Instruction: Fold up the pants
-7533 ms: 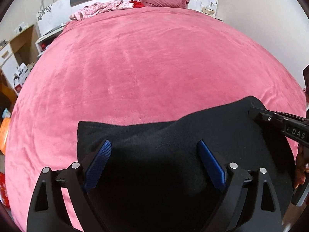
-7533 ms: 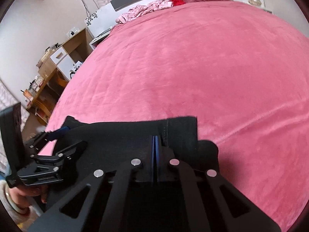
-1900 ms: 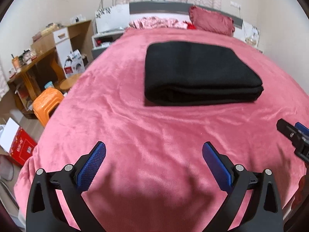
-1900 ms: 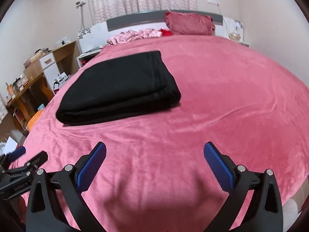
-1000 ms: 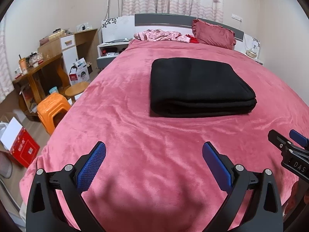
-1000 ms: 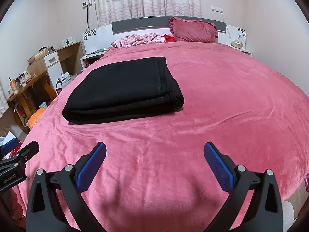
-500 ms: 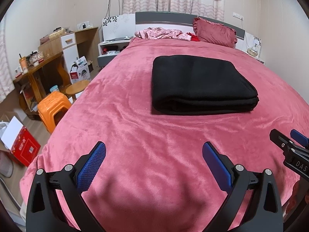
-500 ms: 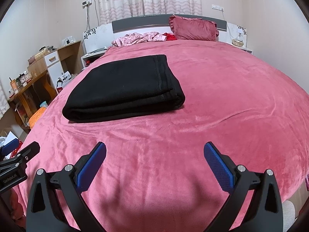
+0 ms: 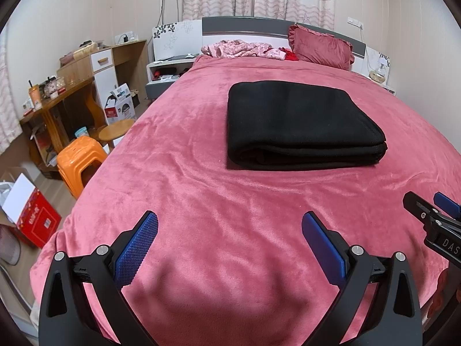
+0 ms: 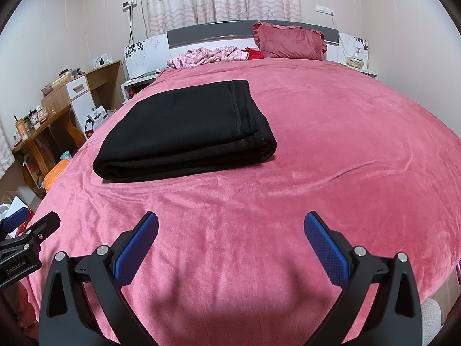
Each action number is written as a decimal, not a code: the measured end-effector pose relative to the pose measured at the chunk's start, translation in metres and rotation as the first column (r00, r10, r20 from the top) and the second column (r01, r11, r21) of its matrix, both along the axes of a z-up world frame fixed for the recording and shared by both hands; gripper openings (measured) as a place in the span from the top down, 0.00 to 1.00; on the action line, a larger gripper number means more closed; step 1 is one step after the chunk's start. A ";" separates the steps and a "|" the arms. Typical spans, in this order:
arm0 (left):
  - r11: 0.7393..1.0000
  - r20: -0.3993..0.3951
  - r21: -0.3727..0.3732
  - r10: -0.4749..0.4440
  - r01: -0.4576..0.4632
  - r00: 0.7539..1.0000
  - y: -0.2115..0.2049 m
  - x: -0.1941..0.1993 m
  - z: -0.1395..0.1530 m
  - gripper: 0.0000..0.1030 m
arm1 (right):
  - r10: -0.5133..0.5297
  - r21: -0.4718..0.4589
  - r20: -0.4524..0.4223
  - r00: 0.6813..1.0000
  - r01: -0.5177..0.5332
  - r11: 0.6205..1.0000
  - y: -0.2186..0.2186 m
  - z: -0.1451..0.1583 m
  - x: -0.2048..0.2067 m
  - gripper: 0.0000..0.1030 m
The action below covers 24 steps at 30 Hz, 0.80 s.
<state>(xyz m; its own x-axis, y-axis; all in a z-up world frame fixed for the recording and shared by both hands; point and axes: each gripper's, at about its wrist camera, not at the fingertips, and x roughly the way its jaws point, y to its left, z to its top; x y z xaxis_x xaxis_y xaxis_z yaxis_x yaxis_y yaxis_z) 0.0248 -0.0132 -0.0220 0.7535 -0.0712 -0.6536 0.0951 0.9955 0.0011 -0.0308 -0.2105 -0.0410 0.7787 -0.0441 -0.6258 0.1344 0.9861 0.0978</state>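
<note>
The black pants lie folded into a neat rectangle on the pink bed cover, seen also in the right wrist view. My left gripper is open and empty, held above the bed's near end, well short of the pants. My right gripper is open and empty, also back from the pants. The right gripper's tip shows at the right edge of the left wrist view; the left gripper's tip shows at the left edge of the right wrist view.
A pink pillow and crumpled pink clothes lie at the headboard. Left of the bed stand a wooden desk, an orange stool, a round wooden stool and a red box.
Both grippers let go of the pants and pulled back toward the foot of the bed. In the last second the views barely shifted; the folded pants stay put.
</note>
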 end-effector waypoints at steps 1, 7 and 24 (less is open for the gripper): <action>1.000 0.000 0.001 0.000 0.000 1.000 0.000 0.000 0.000 0.04 | 0.000 0.001 0.000 1.000 0.000 1.000 0.000 0.000 0.000 0.02; 1.000 -0.005 -0.001 -0.001 0.001 1.000 0.003 -0.001 -0.001 0.04 | 0.004 0.005 -0.005 1.000 -0.004 1.000 0.002 -0.001 -0.001 0.02; 1.000 -0.017 0.000 0.004 -0.004 1.000 0.010 -0.002 -0.005 0.04 | 0.005 0.013 -0.018 1.000 -0.005 1.000 0.000 -0.004 0.000 0.02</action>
